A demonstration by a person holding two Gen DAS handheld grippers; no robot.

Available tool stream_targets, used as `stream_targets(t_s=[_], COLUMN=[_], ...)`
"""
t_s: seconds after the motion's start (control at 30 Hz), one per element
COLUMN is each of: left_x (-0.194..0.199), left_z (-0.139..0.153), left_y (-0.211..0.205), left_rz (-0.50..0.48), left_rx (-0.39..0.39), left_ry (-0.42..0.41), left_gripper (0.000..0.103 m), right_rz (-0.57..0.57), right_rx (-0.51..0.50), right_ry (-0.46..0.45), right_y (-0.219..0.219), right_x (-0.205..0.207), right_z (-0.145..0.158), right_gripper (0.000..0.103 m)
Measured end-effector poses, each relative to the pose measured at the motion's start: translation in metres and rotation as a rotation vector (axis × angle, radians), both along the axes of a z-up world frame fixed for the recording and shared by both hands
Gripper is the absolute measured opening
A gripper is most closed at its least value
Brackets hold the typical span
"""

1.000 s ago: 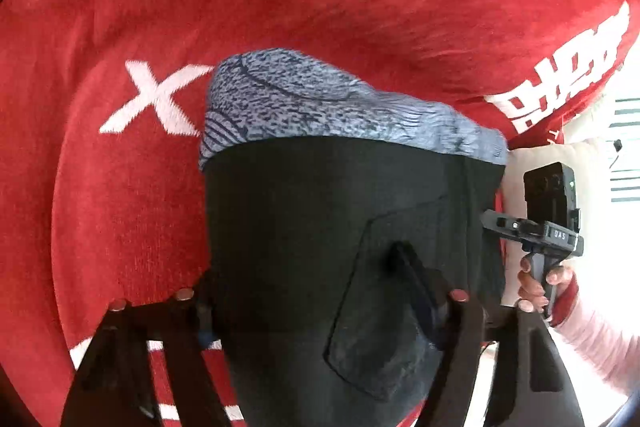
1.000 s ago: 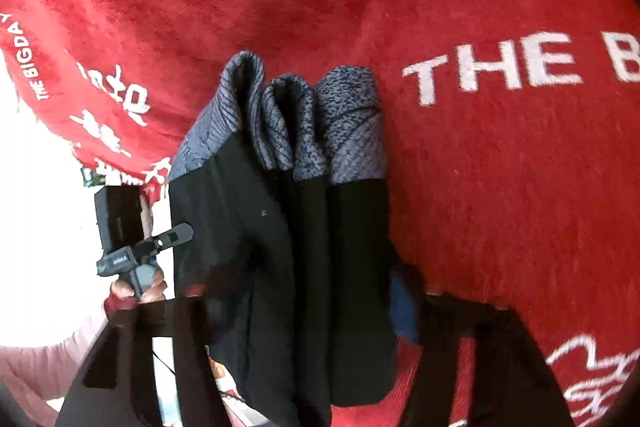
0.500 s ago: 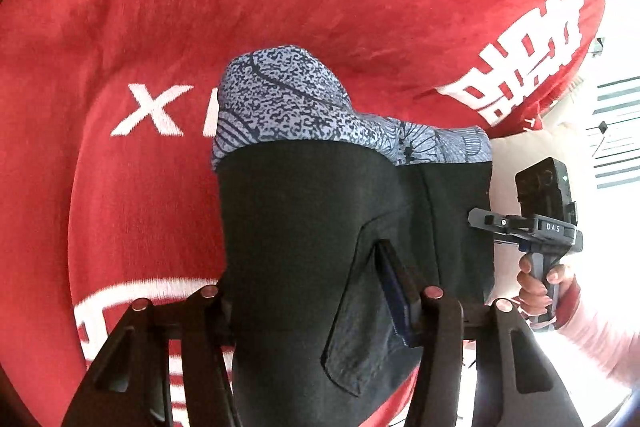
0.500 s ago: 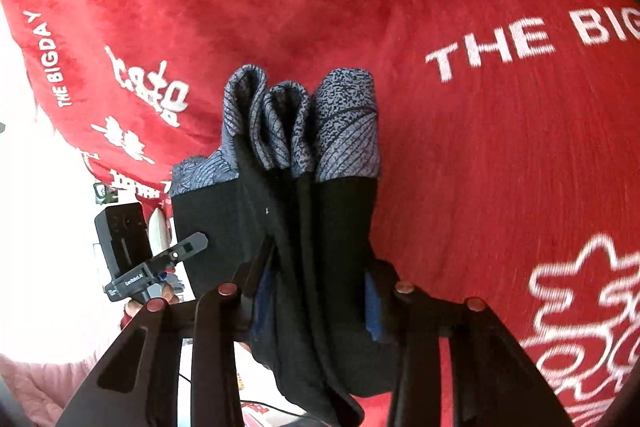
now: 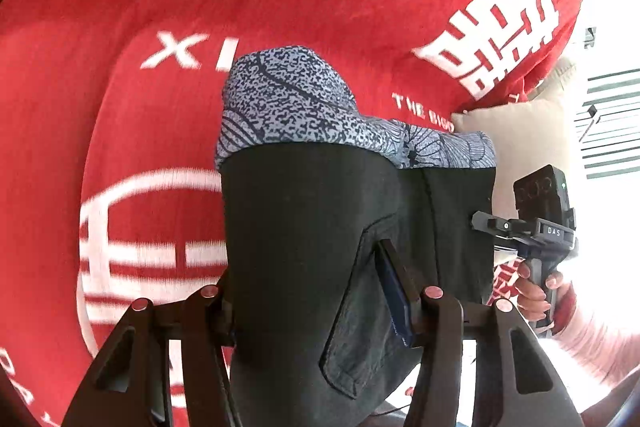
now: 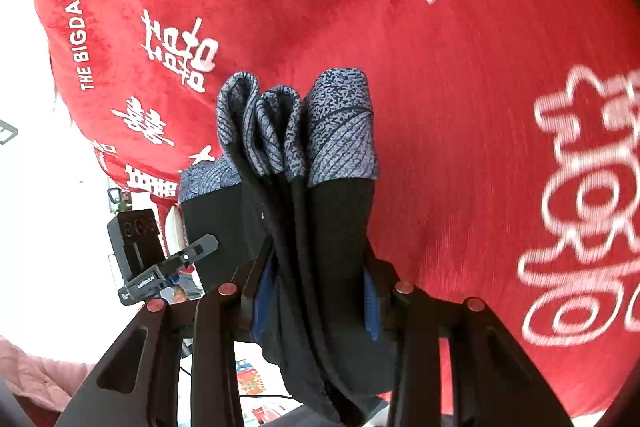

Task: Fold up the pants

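The pants (image 5: 304, 219) are black with blue-grey patterned cuffs (image 5: 288, 99). They hang folded between both grippers above the red blanket. My left gripper (image 5: 312, 291) is shut on one end of the black cloth; a back pocket (image 5: 360, 327) shows by its right finger. My right gripper (image 6: 316, 287) is shut on the other end, where the cloth bunches in several layers (image 6: 320, 219) with the cuffs (image 6: 340, 131) hanging beyond. Each gripper shows in the other's view, the right one (image 5: 536, 227) and the left one (image 6: 160, 267).
A red plush blanket (image 5: 120, 107) with white lettering and symbols covers the surface under the pants; it also fills the right wrist view (image 6: 460, 107). A beige cushion (image 5: 520, 139) lies at its edge. Bright floor lies beyond the blanket's edge (image 6: 48, 167).
Both grippers have carried the hanging pants across the blanket; the printed lettering has shifted beneath. The grips on the cloth are unchanged.
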State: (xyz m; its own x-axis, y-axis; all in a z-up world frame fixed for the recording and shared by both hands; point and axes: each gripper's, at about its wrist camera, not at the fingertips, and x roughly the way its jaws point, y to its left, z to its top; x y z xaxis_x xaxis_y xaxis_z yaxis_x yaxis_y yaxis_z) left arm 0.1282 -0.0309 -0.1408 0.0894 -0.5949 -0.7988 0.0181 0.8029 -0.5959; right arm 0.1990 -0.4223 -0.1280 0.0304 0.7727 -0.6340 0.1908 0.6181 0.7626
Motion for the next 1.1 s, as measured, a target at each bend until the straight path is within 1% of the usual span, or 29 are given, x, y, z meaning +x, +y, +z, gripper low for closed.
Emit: stream_targets(t_s=[0.1,0.2,0.27,0.37,0.4,0.43,0.47,0.5,0.57,0.6,0.63,0.67,0.7,0.77,0.83,0.9,1.0,1.07,1.1], left_x=[-0.015,-0.026,-0.031,-0.033,-0.033,-0.033,-0.033,-0.033,-0.032,-0.032,-0.032,-0.032,-0.034,-0.035,-0.038,-0.041,-0.046,-0.050,-0.053], left_z=[-0.009,-0.025,-0.035,-0.041,-0.042,-0.043,-0.043,-0.043,-0.043,-0.041,-0.040,-0.037,-0.034,-0.031,-0.028,-0.024,-0.019,-0.015,-0.013], left_y=[0.001,0.002,0.004,0.006,0.006,0.005,0.004,0.003,0.001,0.001,-0.001,-0.003,-0.006,-0.009,-0.011,-0.014,-0.016,-0.016,-0.017], left_rz=[-0.005,-0.006,-0.002,0.013,0.016,0.018,0.022,0.025,0.028,0.027,0.022,0.016,0.007,0.000,0.001,0.009,0.027,0.031,0.025], left_rx=[0.011,0.030,0.041,0.031,0.035,0.050,0.095,0.121,0.142,0.158,0.183,0.225,0.264,0.301,0.335,0.384,0.446,0.494,0.526], left_ry=[0.021,0.034,0.033,0.015,0.012,0.006,-0.004,-0.005,0.001,0.005,0.004,-0.002,-0.010,-0.003,-0.001,-0.009,-0.012,-0.001,0.007], left_gripper=[0.056,0.056,0.056,0.056,0.059,0.063,0.071,0.074,0.076,0.077,0.080,0.085,0.085,0.085,0.085,0.085,0.085,0.085,0.085], right_rz=[-0.006,-0.005,0.001,0.010,0.019,0.041,0.057,0.064,0.064,0.068,0.071,0.073,0.073,0.069,0.055,0.023,-0.007,-0.008,-0.001], right_rx=[-0.008,-0.024,-0.043,-0.068,-0.080,-0.108,-0.132,-0.143,-0.156,-0.184,-0.201,-0.226,-0.254,-0.286,-0.316,-0.341,-0.389,-0.460,-0.491], right_ry=[0.015,0.022,0.018,-0.006,-0.014,-0.031,-0.041,-0.041,-0.040,-0.044,-0.047,-0.046,-0.044,-0.040,-0.043,-0.041,-0.037,-0.028,-0.028], right_y=[0.002,0.005,0.007,0.007,0.008,0.011,0.013,0.014,0.017,0.018,0.021,0.023,0.024,0.024,0.023,0.019,0.013,0.014,0.015], right_x=[-0.019,-0.031,-0.035,-0.036,-0.035,-0.034,-0.033,-0.032,-0.031,-0.031,-0.031,-0.032,-0.033,-0.035,-0.039,-0.043,-0.049,-0.053,-0.054], right_z=[-0.008,-0.021,-0.029,-0.033,-0.033,-0.033,-0.033,-0.033,-0.032,-0.029,-0.027,-0.023,-0.019,-0.013,-0.004,0.005,0.014,0.022,0.025], right_gripper=[0.041,0.041,0.041,0.043,0.045,0.046,0.048,0.050,0.053,0.055,0.056,0.058,0.059,0.061,0.065,0.071,0.075,0.082,0.082])
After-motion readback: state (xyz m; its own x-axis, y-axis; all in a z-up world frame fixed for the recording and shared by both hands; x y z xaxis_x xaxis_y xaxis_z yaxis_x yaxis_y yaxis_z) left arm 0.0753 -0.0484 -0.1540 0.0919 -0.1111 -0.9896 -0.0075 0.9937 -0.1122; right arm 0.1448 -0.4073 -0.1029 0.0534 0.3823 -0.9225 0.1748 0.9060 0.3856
